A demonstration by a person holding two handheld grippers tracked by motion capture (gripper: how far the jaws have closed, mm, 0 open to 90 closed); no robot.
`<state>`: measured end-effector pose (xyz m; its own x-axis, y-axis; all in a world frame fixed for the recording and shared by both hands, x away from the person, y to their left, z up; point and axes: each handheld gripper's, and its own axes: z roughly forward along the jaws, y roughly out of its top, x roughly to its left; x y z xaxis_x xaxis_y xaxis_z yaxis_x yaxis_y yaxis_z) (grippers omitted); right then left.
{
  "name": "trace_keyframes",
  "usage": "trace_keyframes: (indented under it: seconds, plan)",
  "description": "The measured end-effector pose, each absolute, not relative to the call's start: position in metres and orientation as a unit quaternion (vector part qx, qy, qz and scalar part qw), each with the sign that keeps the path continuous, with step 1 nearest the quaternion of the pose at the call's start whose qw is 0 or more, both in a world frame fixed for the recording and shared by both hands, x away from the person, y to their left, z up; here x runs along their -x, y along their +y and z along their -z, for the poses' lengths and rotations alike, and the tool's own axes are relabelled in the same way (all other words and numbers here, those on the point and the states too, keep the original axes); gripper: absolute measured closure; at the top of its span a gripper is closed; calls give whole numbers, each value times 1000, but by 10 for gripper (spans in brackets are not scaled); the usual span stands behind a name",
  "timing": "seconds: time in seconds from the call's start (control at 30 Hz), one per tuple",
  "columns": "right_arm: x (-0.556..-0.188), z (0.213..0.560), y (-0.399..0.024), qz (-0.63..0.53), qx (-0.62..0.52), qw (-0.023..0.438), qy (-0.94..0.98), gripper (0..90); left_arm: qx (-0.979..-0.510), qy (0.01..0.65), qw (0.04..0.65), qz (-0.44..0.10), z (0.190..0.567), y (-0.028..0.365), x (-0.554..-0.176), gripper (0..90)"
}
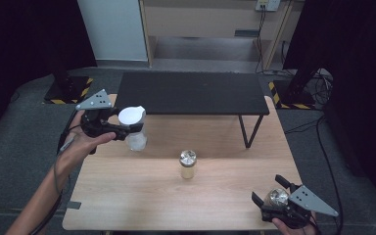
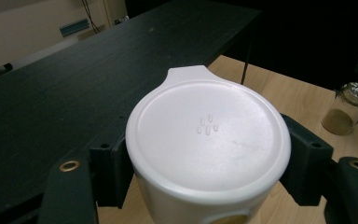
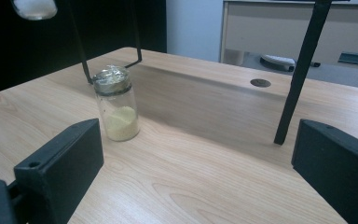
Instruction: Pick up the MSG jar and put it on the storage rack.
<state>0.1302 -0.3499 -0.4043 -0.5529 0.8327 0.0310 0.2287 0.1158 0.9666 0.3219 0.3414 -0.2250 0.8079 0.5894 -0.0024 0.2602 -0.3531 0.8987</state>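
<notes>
Left gripper (image 1: 127, 128) clamps white-lidded jar (image 1: 133, 128); right gripper (image 1: 269, 192) jaws apart, prob. empty.

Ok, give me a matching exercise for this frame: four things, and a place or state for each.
1 white-lidded jar
2 small glass jar
3 black shelf
4 right gripper

a open, at the table's near right corner
b standing mid-table
c clamped in the left gripper
d along the table's far edge

Pairs: 1-c, 2-b, 3-d, 4-a
</notes>
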Motion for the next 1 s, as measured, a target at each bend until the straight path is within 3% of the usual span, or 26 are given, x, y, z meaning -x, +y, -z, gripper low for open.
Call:
trace_keyframes:
  seconds: [1.0]
  plan:
    - [-131, 405, -351, -546, -383, 275, 693, 30, -789, 288, 508, -192, 168, 328, -354, 299]
